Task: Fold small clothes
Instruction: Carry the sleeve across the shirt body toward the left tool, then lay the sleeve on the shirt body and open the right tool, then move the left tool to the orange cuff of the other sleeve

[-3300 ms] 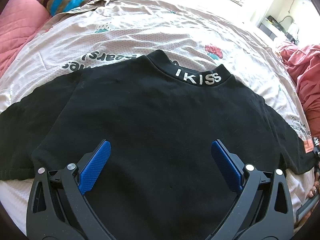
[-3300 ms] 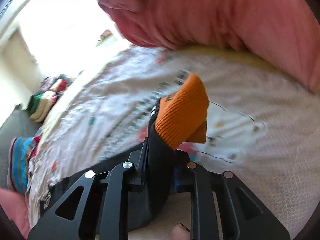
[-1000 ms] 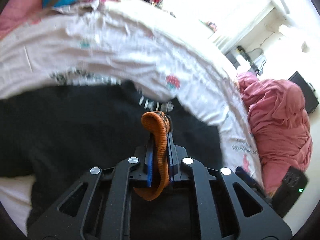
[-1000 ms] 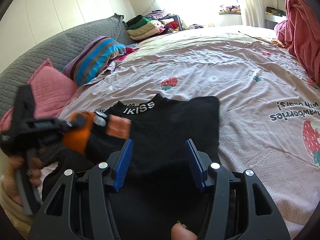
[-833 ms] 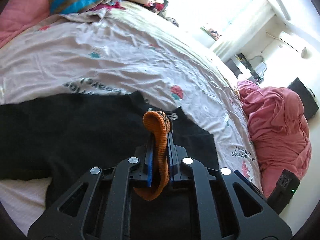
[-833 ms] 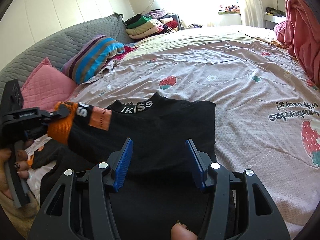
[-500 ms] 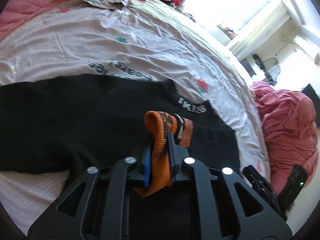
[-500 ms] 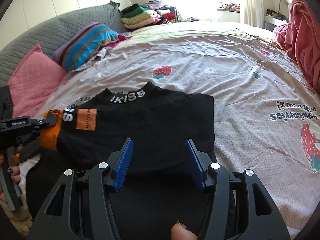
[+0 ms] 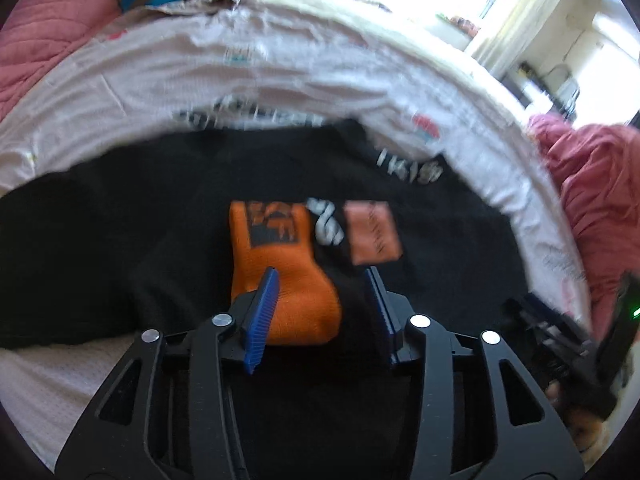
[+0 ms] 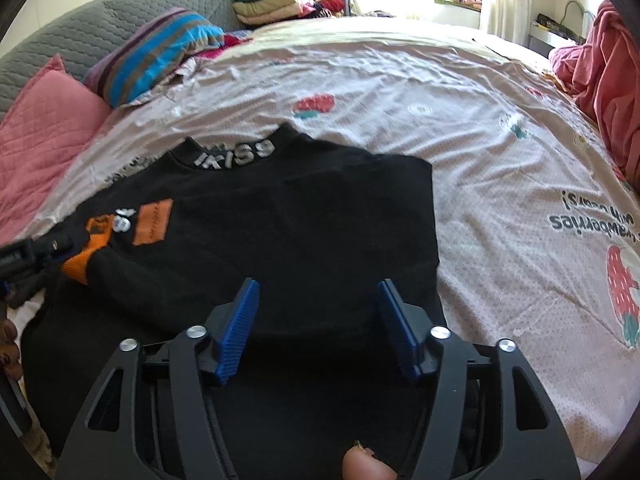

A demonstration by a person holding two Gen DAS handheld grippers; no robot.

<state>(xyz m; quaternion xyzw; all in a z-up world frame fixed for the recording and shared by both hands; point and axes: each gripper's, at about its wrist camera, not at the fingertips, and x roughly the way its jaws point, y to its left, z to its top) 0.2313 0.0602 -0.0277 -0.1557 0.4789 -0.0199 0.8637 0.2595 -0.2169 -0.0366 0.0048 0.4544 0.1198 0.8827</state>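
Observation:
A black sweatshirt with white "IKISS" letters on its collar lies on the bed. Its right side and sleeve are folded in across the body. The sleeve's orange cuff lies on the black fabric, with a salmon patch beside it. My left gripper is open just above the cuff, its blue pads on either side; it also shows in the right wrist view. My right gripper is open and empty above the shirt's lower middle.
The bed has a pale pink strawberry-print sheet. A pink cushion and a striped pillow lie at the head. A pile of folded clothes sits far back. A red blanket is heaped at the right.
My left gripper carried the orange cuff left across the shirt, lowered it and has now opened, so the cuff lies flat. My right gripper stayed open over the shirt.

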